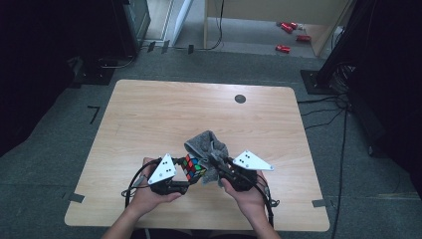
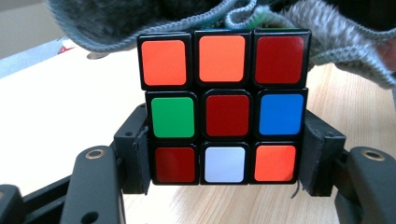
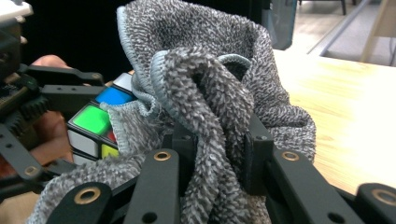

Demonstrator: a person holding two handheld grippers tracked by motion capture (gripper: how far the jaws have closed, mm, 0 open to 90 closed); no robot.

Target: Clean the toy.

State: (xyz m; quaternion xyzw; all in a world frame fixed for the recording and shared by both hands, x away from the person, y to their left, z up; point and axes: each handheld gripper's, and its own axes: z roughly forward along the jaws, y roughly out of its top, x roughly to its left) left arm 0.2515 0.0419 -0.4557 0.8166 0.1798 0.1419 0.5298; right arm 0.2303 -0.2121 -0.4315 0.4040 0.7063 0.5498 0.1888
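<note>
The puzzle cube [image 1: 193, 168] sits at about 6 o'clock on the worktop [image 1: 149, 114], near the person's edge, clamped between the fingers [image 2: 135, 161] of the left gripper [image 1: 180, 180]. They press on its two opposite sides, so one face stays free. The right gripper [image 1: 215, 169] comes from 3 o'clock of the cube with its fingers [image 3: 254, 154] pinched narrow on a bunched fold of the grey cloth [image 1: 206, 145]. The cloth lies against the cube's upper and far side; this looks like wiping, one hand keeping the cube steady while the other rubs.

The cloth covers the cube's far faces. Probably the cube is lifted a little off the wood, but its underside is hidden. Both forearms are cut off at the bottom edge.
</note>
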